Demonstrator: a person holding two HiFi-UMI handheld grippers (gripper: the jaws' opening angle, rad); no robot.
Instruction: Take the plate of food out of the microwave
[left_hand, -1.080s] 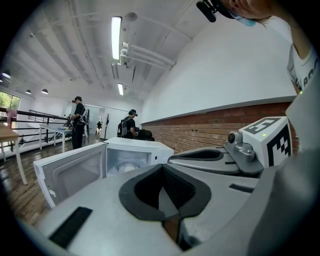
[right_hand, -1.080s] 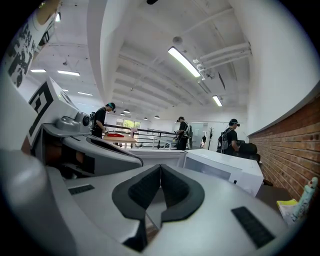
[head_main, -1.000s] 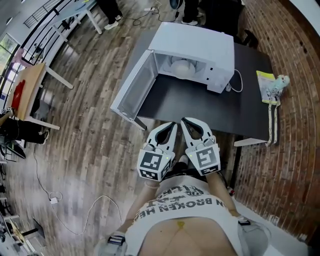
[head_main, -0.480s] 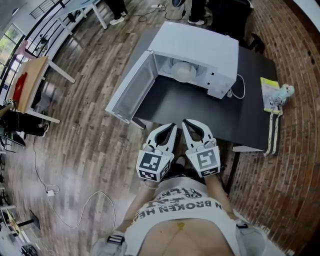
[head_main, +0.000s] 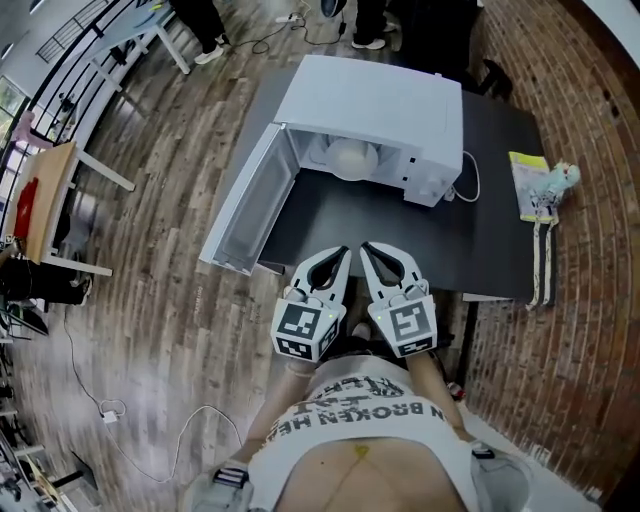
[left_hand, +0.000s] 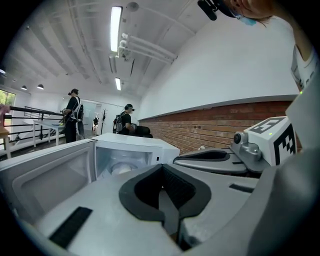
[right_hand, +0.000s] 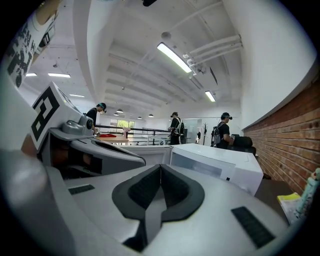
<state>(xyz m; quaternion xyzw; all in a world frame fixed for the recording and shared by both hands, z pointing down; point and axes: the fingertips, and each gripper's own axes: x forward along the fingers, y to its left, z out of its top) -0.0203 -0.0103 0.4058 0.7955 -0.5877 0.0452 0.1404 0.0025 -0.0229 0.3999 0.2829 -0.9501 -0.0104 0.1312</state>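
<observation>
**Head view.** Finds white microwave (head_main: 385, 100) on dark table (head_main: 400, 215), door (head_main: 248, 210) swung wide toward 8 o'clock. Places plate of food (head_main: 352, 158) inside the cavity, pale and rounded, detail too small to read. Finds left gripper (head_main: 345, 252) and right gripper (head_main: 365, 248) side by side at the near table edge, tips pointing to 12 o'clock. Puts the plate at 12 o'clock from both tips, well apart, bare tabletop between. Notes yellow packet (head_main: 530, 180) at 3 o'clock on the table.

**Left gripper view.** Shows jaws pressed together, nothing between the pads. Shows open cavity and plate at 11 o'clock beyond the tips, right gripper alongside at 3 o'clock.

**Right gripper view.** Shows jaws likewise closed and empty. Shows microwave casing at 1 o'clock, left gripper alongside at 9 o'clock.
</observation>
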